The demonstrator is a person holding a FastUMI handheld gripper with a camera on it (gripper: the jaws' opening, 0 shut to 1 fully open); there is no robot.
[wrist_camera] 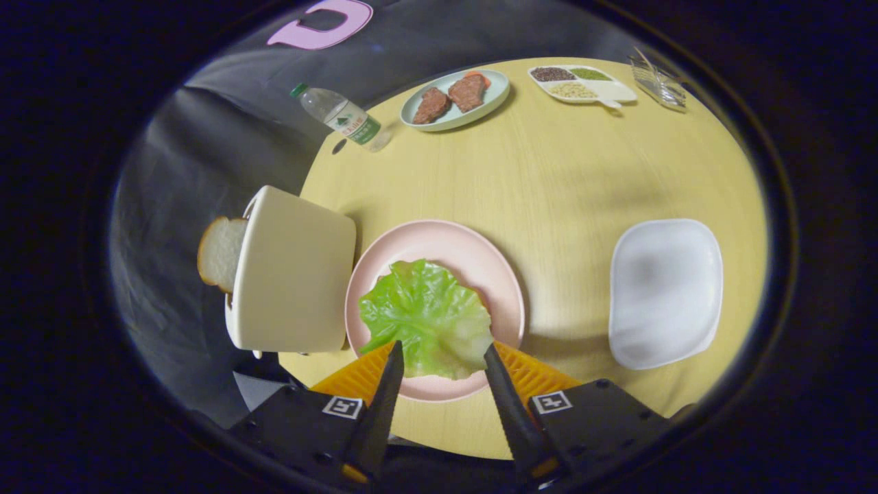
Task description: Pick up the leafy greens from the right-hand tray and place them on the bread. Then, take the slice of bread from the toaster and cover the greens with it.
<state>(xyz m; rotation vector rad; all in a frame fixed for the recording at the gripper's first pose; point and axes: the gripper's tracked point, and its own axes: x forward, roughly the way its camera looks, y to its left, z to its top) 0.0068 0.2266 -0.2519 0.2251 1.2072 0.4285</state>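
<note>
While we look down along the fingers, we see the leafy greens [426, 319] lying flat on the pink plate [439, 240], covering its near half and hiding whatever is under them, so we cannot tell whether bread lies beneath. The leaf is bright green with a paler, whitish patch toward its near right edge, its surface crinkled and veined and its rim ruffled. It is roughly as broad as it is long, so we cannot name a clear long axis; its paler part points toward the gripper and its darker, frilled edge points away, toward the middle of the table.

Our gripper [442, 353] hangs over the near edge of the leaf with its two dark fingers spread wide apart, one at each side of the leaf's near edge. We cannot tell whether the tips touch the leaf; nothing is clamped between them.

Just left of the plate stands the cream toaster [295, 271], with a slice of bread [219, 252] sticking out of its far side. Right of the plate, well apart, lies the white tray [665, 291]. All of these rest on the round yellow table [549, 178].
</note>
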